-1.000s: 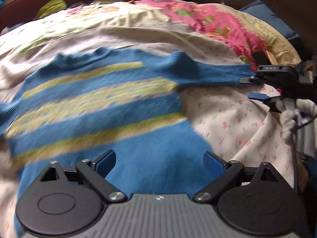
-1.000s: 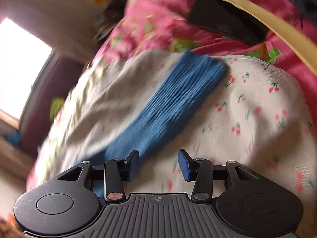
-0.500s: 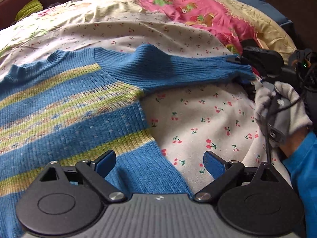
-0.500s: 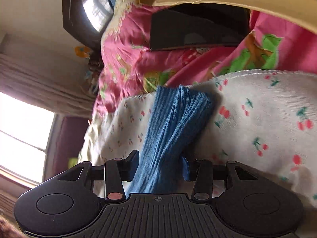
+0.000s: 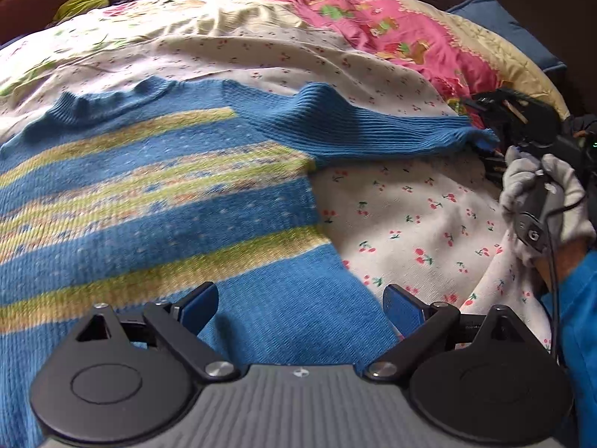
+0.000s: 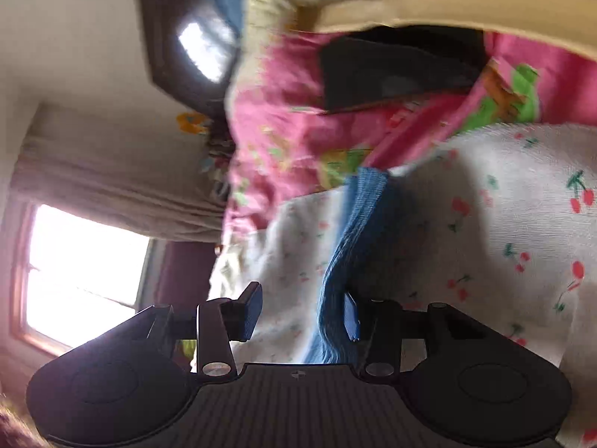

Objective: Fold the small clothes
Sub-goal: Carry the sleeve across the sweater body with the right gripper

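Between the left gripper's (image 5: 300,310) wide-spread blue pads lies the lower body of the blue sweater (image 5: 156,201), with nothing pinched. Over at the right gripper (image 6: 302,315), the jaws stand partly apart; the sweater's sleeve (image 6: 354,246) runs down between them and touches the right-hand pad, while the other pad stands clear of the knit, so no firm grip shows. From the left wrist view, that sleeve stretches out to the right gripper, held by a white-gloved hand (image 5: 544,194). Under the yellow-green-striped sweater spreads a cherry-print sheet (image 5: 410,216), with a pink blanket (image 5: 391,41) beyond.
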Tool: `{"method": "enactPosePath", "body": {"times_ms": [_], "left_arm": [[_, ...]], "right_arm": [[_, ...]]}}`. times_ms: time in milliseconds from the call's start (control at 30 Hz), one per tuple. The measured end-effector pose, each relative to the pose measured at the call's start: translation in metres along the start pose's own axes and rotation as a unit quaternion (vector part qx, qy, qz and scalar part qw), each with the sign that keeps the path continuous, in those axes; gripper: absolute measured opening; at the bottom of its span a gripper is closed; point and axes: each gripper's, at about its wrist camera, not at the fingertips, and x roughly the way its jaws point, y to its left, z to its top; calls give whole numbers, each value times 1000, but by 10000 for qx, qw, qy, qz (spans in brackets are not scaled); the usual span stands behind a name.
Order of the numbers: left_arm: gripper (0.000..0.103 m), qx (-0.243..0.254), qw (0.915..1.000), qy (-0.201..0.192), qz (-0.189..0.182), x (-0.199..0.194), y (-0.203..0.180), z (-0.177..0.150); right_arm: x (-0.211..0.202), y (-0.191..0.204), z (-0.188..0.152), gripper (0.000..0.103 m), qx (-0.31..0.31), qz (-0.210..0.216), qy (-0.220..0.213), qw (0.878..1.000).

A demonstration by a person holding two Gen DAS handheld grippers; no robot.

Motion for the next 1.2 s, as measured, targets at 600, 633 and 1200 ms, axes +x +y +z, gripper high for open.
{"method": "enactPosePath", "body": {"times_ms": [600, 633, 1200], "left_arm": [[103, 104, 9999, 119, -5, 10, -12, -5], [103, 113, 9999, 109, -9, 9, -12, -5], [103, 102, 9999, 115, -38, 11, -15, -6]], "right_arm": [[-1, -8, -12, 46, -532, -518, 226, 9970], [-5, -8, -13, 46, -534, -483, 216, 9972], [25, -13, -12, 40, -275, -659, 57, 9974]]}}
